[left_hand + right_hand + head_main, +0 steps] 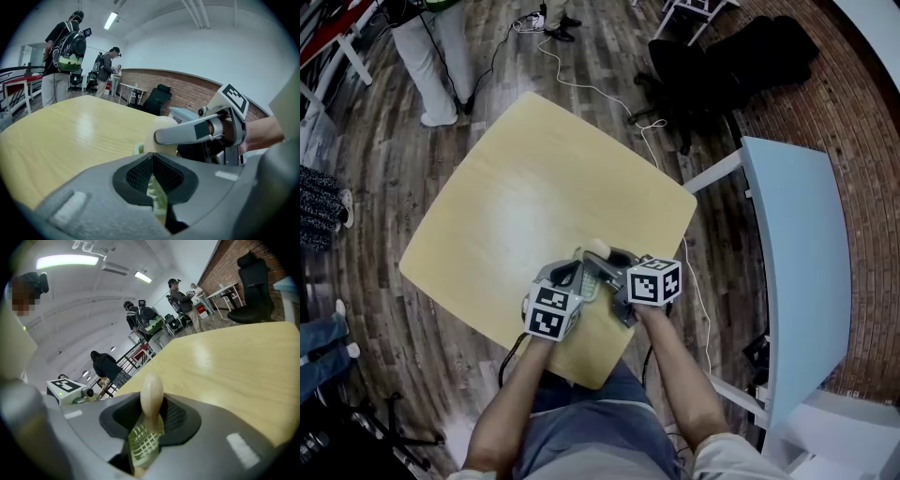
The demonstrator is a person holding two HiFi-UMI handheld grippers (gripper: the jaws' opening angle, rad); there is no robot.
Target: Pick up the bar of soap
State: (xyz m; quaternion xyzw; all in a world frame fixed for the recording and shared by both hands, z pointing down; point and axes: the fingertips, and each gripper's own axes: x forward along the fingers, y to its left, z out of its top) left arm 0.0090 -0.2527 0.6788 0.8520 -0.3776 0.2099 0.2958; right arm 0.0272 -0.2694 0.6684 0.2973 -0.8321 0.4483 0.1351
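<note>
Clamped the pale cream oval bar of soap (151, 389) edge-on in the right tool (149, 420), above the pale green slotted plastic dish (143, 444) pinched by the left tool (157, 187) near the front edge of the light wooden bench (516, 197); called for a straight, gentle lift, dish held down

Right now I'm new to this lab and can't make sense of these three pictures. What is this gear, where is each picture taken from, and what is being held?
A person holds a hand-held two-jaw gripper in each hand. The head view looks down from their head onto a wooden table. The other two cameras ride on the grippers and look along their jaws. The left gripper clamps a green soap dish. The right gripper pinches the cream bar of soap.
</note>
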